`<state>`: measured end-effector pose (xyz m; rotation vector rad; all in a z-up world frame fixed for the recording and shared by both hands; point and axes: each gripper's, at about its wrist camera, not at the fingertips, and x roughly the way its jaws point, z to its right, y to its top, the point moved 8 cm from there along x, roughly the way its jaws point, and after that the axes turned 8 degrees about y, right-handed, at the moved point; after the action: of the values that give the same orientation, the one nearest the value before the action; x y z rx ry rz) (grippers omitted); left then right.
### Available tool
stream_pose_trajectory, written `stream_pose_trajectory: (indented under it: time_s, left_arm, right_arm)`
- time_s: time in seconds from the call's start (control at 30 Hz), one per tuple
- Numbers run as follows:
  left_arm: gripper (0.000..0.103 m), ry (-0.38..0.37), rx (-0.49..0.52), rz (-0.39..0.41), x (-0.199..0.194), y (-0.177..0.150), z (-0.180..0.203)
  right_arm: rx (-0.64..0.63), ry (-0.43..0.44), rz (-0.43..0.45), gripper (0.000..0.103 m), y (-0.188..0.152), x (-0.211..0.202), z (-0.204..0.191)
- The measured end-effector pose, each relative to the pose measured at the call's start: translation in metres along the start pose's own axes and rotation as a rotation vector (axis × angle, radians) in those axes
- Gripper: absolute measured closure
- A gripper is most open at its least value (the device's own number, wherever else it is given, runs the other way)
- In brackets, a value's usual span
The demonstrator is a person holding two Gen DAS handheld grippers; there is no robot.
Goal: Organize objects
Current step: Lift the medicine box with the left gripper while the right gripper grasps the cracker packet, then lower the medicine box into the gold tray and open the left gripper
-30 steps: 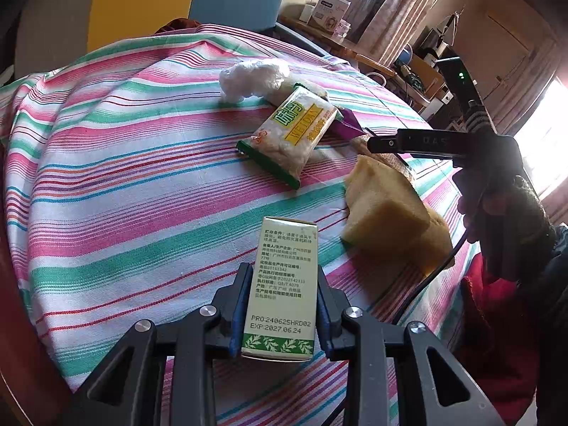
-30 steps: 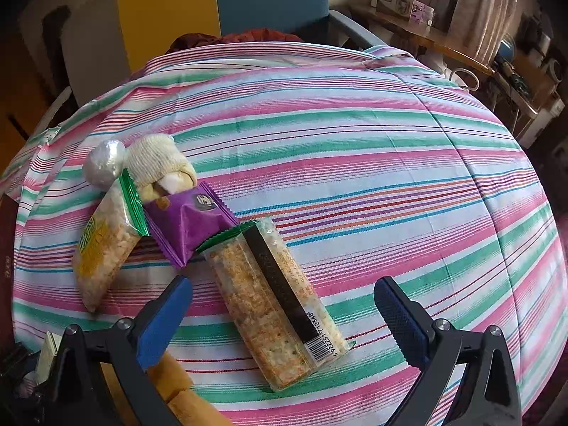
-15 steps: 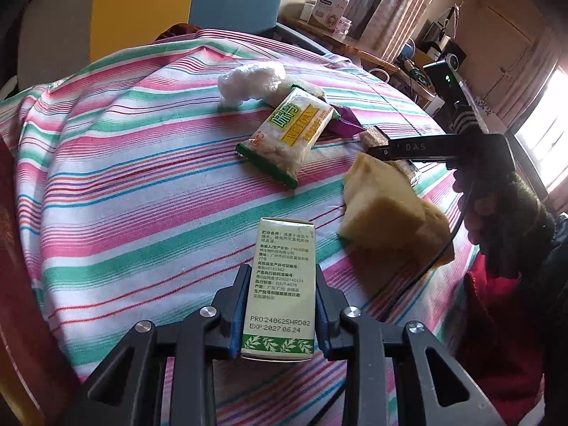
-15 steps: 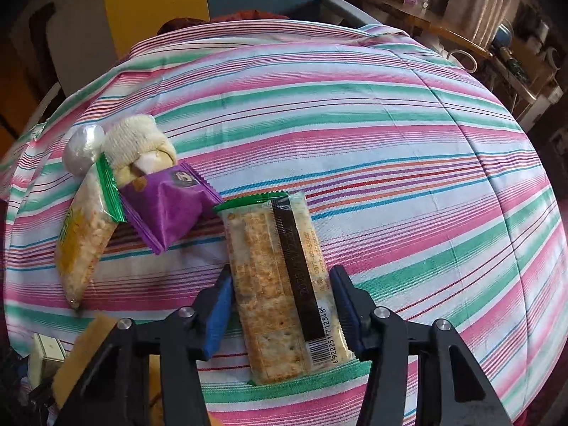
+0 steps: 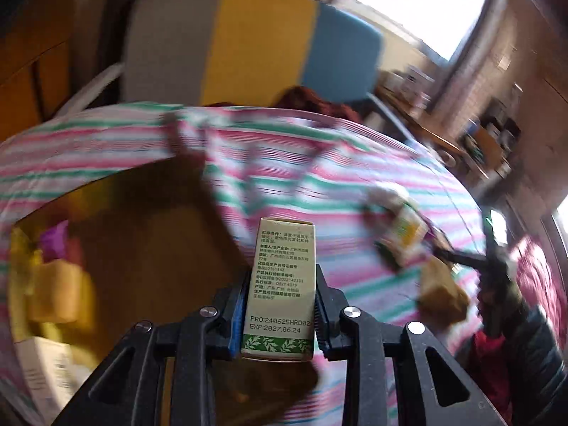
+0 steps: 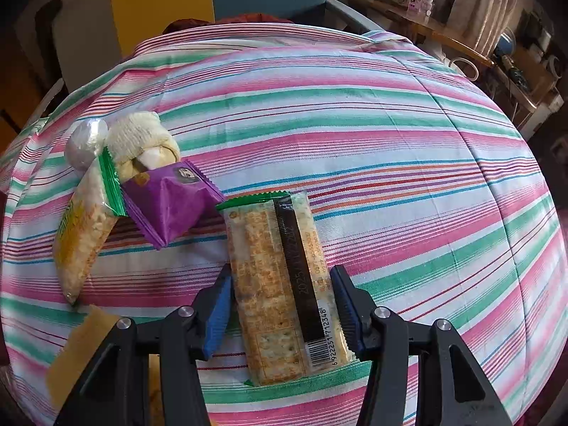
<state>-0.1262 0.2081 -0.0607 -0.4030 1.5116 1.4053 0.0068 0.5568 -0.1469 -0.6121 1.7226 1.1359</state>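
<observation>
Left tongs (image 5: 280, 316) clamp the stiff little carton (image 5: 282, 284) low down, right tongs (image 6: 282, 307) pinch the crumbly cracker pack (image 6: 280, 284) at its 6 o'clock end.

Window glare, motion blur, fisheye warp

Cracker pack (image 6: 284, 284) on desk (image 6: 408, 184) between right tool (image 6: 282, 316) pads; wrapper (image 6: 167, 206) left of it, rice-snack pack (image 6: 83, 234) further left.

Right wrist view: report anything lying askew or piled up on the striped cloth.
The purple packet lies tilted, overlapping the green-edged rice cracker bag and a rolled cream cloth, all heaped at the left. The cracker pack sits straight between the right gripper.
</observation>
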Motion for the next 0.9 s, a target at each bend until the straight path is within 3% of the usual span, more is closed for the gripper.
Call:
stream_pose_trajectory:
  time_s: [0.13,0.3,0.6,0.67,0.77,0.9]
  left_arm:
    - [0.072,0.074,-0.138,-0.099,0.021,0.005,-0.082]
    - [0.072,0.15,-0.284,-0.192,0.058,0.005,-0.143]
    - [0.072,0.346,-0.314,-0.233,0.106,0.012,-0.189]
    - [0.065,0.381,-0.318,-0.215,0.107,0.015,-0.196]
    - [0.061,0.377,-0.354,-0.223,0.103,0.012,-0.202]
    - [0.061,0.394,-0.331,-0.195,0.086,0.007,-0.199]
  right_arm:
    - [-0.009,-0.008,0.0,0.049,0.0,0.001,-0.001]
    - [-0.014,-0.014,0.002,0.049,-0.002,0.0,-0.004]
    - [-0.018,-0.016,0.002,0.049,-0.004,-0.003,-0.007]
    - [-0.021,-0.017,0.001,0.049,-0.003,-0.002,-0.007]
    - [-0.026,-0.017,0.0,0.049,-0.002,-0.001,-0.006]
    - [-0.028,-0.019,-0.001,0.049,-0.001,0.0,-0.007]
